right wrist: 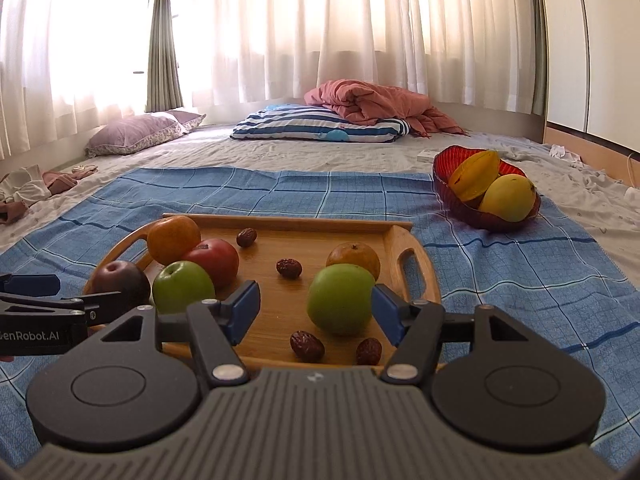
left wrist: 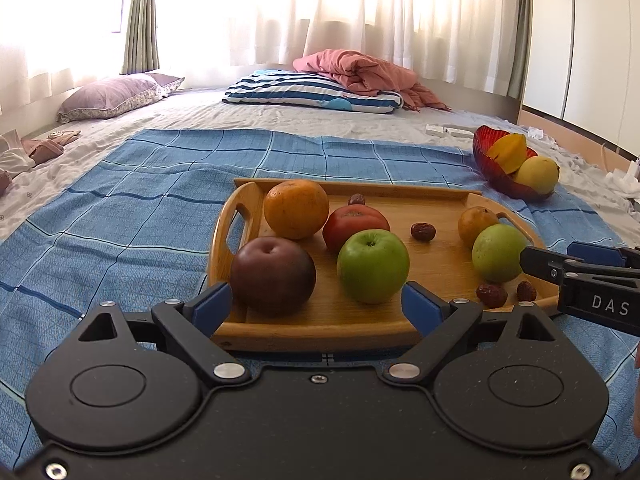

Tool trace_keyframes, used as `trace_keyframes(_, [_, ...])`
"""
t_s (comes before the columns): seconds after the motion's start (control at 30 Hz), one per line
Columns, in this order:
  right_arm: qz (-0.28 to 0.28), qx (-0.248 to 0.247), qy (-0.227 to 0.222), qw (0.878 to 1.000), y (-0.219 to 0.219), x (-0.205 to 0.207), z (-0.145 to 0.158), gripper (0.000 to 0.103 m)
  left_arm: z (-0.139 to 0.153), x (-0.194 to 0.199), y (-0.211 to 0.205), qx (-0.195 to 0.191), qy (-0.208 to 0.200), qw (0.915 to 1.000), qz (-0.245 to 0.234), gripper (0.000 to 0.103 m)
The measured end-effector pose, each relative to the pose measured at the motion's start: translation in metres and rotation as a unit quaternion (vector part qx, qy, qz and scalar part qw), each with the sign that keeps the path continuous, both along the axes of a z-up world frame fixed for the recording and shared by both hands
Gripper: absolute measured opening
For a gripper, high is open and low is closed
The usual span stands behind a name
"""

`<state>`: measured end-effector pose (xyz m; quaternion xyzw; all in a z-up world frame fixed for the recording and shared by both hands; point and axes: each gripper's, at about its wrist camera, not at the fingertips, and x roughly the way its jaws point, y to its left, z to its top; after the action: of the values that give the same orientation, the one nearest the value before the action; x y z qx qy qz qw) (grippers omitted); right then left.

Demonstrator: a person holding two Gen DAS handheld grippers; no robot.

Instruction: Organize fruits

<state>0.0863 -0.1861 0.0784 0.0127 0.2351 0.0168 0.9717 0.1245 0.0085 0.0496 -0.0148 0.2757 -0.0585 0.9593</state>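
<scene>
The left claw (left wrist: 318, 308) sits low at the near edge of the wooden tray (left wrist: 436, 268), level and pointing straight across it, its blue pads spread wide and holding nothing; the dark plum (left wrist: 273, 275) and a green apple (left wrist: 373, 266) lie just beyond the gap. The right claw (right wrist: 316, 312) is beside it at the tray's right half, also low and level, jaws wide, with the second green apple (right wrist: 341, 304) between the pads but not gripped; whether the right pad touches it I cannot tell. Two dried dates (right wrist: 307, 345) lie near that apple. Farther in are a tomato (left wrist: 355, 226), a large orange (left wrist: 296, 209) and a small orange (right wrist: 353, 260). The tray rests on a blue checked cloth (left wrist: 160, 184) on the bed. Beyond, at right, a red bowl (right wrist: 472, 210) holds a starfruit (right wrist: 475, 178) and a mango (right wrist: 508, 197).
</scene>
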Motion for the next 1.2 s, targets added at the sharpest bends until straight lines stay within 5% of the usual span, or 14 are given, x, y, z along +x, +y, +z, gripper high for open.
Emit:
trace_keyframes(0.77, [-0.005, -0.024, 0.044, 0.999, 0.008, -0.023, -0.059, 0.081, -0.057, -0.002, -0.011, 0.038, 0.049, 0.9980, 0.010, 0.092])
trace_keyframes(1.2, [0.005, -0.039, 0.050, 0.998, 0.017, -0.022, -0.073, 0.093, -0.070, -0.001, -0.014, 0.040, 0.037, 0.9985, 0.002, 0.102])
